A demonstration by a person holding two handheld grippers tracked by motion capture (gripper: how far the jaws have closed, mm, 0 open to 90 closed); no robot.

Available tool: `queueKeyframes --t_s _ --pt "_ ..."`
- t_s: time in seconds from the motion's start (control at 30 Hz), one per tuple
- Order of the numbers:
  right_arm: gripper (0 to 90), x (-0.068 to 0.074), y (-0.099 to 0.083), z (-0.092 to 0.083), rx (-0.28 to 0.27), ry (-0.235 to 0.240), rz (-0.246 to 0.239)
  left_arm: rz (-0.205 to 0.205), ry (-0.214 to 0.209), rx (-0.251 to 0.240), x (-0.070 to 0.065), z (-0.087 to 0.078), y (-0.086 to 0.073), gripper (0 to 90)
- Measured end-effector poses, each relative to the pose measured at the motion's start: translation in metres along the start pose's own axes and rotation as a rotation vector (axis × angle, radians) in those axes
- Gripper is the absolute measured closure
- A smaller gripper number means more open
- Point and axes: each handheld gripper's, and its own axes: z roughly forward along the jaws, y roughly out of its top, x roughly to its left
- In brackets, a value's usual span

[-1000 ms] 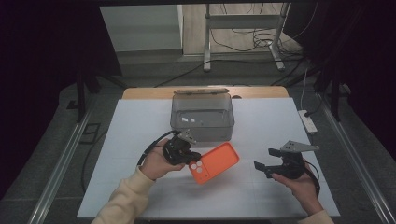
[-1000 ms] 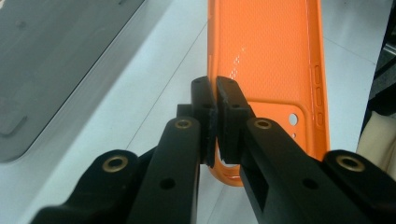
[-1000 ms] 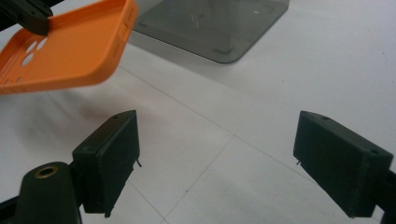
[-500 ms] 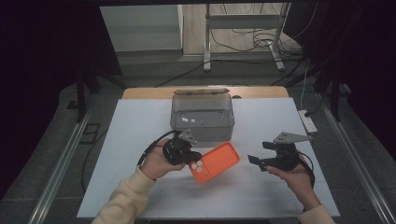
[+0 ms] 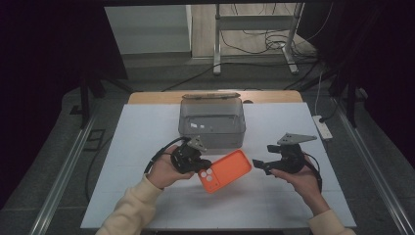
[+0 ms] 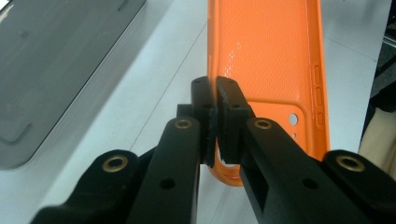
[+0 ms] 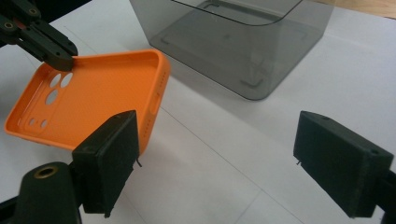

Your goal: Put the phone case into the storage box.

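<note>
Left gripper (image 5: 195,164) clamped on the orange phone case's (image 5: 225,170) camera-end rim, right gripper (image 5: 258,165) jaws wide apart just beside the case's other end, smoky clear box (image 5: 212,122) toward the table's (image 5: 147,132) far edge

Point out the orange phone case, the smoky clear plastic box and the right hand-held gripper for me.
Orange silicone phone case (image 5: 229,169): high view, on its inner back panel.
Smoky clear plastic box (image 5: 212,128): high view, on its front wall.
Right hand-held gripper (image 7: 219,158): right gripper view, midway between its open black pads.

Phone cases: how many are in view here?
1. The orange phone case is held above the white table, pinched at its camera-hole end by the left claw, in front of the grey box.
</note>
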Motion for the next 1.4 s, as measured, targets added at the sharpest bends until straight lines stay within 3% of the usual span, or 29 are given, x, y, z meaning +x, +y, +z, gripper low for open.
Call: queueKeyframes --t_s 0.93,1.4 --pt "19.2 0.019 0.014 0.033 0.081 0.095 -0.009 0.028 0.012 0.003 -0.003 0.003 0.000 86.8" --pt "29.7 0.019 0.013 0.045 0.109 0.143 0.038 0.033 0.019 -0.003 -0.003 0.002 0.000 86.7"
